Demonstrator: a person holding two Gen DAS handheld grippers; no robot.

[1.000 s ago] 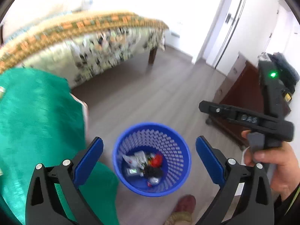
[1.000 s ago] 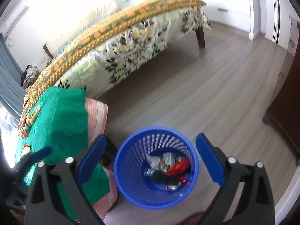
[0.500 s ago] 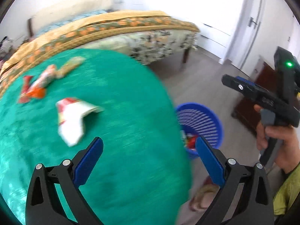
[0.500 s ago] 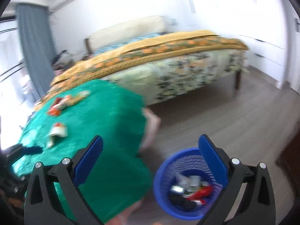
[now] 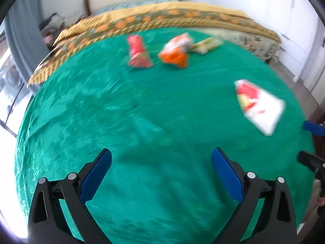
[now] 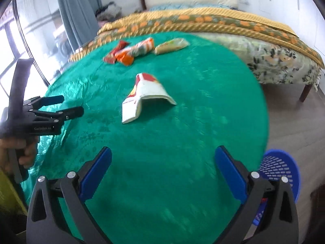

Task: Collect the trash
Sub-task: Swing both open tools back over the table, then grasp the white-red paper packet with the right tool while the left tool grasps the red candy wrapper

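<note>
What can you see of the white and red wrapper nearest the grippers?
The white and red wrapper is a crumpled, empty-looking packet, mostly white with a red and yellow printed end. It lies flat but buckled on the green tablecloth, alone, apart from the three wrappers farther back. Neither gripper touches it; print is unreadable.

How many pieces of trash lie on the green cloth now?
4. A white-and-red wrapper lies alone near the middle; a red wrapper, an orange packet and a yellowish packet cluster at the far edge.

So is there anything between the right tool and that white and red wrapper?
No. In the right wrist view, only bare green tablecloth lies between the open right tool and the white and red wrapper.
</note>
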